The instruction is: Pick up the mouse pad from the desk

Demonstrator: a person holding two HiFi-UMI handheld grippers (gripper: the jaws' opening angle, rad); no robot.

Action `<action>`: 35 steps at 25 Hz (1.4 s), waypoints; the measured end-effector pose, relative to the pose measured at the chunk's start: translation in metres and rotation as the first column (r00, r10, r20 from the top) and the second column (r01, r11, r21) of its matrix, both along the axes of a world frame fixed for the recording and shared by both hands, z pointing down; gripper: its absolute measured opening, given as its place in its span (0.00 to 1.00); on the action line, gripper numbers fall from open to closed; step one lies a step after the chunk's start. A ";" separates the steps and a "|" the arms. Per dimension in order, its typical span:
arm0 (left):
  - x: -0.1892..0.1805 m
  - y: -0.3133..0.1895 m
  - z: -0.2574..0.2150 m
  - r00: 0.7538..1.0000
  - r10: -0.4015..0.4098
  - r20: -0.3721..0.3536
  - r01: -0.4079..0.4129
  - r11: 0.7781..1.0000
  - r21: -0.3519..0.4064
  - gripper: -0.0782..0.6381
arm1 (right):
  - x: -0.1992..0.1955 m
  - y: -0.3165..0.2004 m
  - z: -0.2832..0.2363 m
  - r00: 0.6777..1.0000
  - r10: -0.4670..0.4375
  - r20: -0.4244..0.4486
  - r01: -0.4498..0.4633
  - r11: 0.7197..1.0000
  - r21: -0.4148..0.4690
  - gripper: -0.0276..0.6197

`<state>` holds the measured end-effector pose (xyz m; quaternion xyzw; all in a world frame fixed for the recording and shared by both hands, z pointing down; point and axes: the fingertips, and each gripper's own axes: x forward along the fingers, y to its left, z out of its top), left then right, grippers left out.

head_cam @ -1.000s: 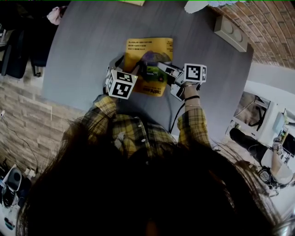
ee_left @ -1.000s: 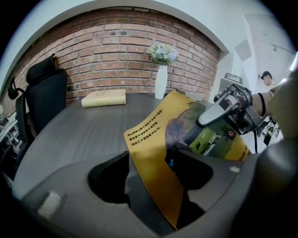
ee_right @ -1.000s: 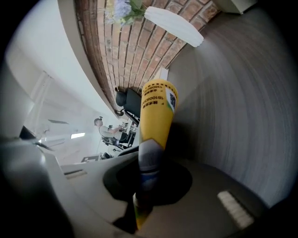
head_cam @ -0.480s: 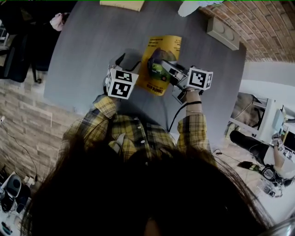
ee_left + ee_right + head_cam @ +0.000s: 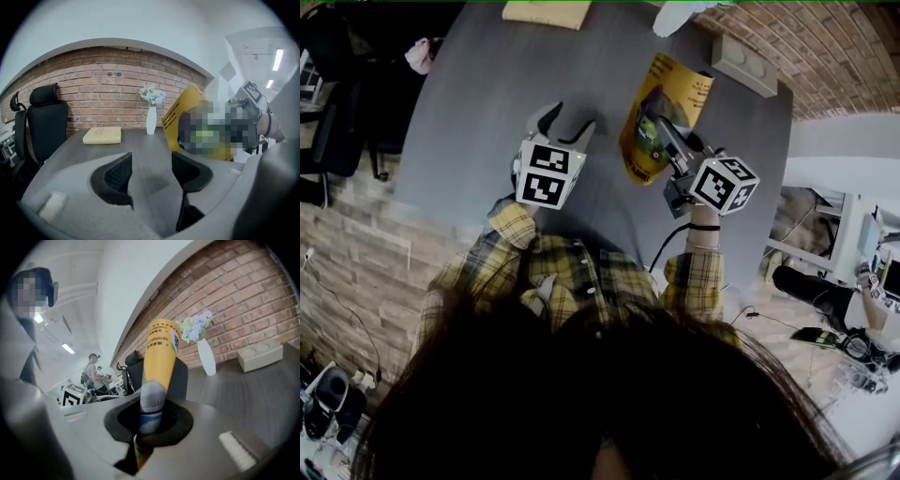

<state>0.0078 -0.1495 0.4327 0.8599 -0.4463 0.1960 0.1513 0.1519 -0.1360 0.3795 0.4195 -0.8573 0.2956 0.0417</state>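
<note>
The yellow printed mouse pad (image 5: 661, 117) is off the grey desk (image 5: 478, 94), standing on edge in the air. My right gripper (image 5: 668, 133) is shut on its near edge. In the right gripper view the pad (image 5: 161, 352) rises out of the closed right gripper (image 5: 151, 420). My left gripper (image 5: 561, 122) hovers to the pad's left, apart from it. Its jaws are closing with nothing between them. The left gripper view shows the left gripper (image 5: 152, 174) empty over the desk, with the pad (image 5: 174, 123) off to the right.
A yellowish book (image 5: 546, 13) lies at the desk's far edge. A white vase with flowers (image 5: 151, 119) and a beige box (image 5: 748, 64) stand by the brick wall. A black chair (image 5: 44, 122) is at the left. A person (image 5: 92, 373) stands far off.
Both grippers rose. The right one lifted the mouse pad off the desk and rolled it from flat onto its edge, shifting right. The left gripper came away from the pad's left edge.
</note>
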 end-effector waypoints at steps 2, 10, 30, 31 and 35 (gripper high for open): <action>0.004 0.002 -0.014 1.000 0.011 -0.016 -0.011 0.999 0.030 0.49 | 0.008 0.004 -0.014 0.998 0.038 -0.057 -0.034 0.997 0.069 0.08; 0.013 0.008 -0.066 0.995 0.047 -0.093 -0.035 0.992 0.124 0.44 | 0.037 0.025 -0.057 0.951 0.234 -0.203 -0.180 0.951 0.253 0.08; 0.011 0.021 -0.095 0.985 0.064 -0.159 -0.032 0.980 0.198 0.12 | 0.052 0.048 -0.070 0.878 0.404 -0.257 -0.295 0.879 0.374 0.08; 0.011 0.022 -0.094 0.985 0.065 -0.162 -0.033 0.981 0.193 0.11 | 0.051 0.048 -0.070 0.878 0.403 -0.259 -0.294 0.880 0.373 0.08; 0.014 0.023 -0.091 0.984 0.070 -0.165 -0.040 0.983 0.181 0.11 | 0.049 0.048 -0.069 0.877 0.395 -0.275 -0.279 0.883 0.378 0.08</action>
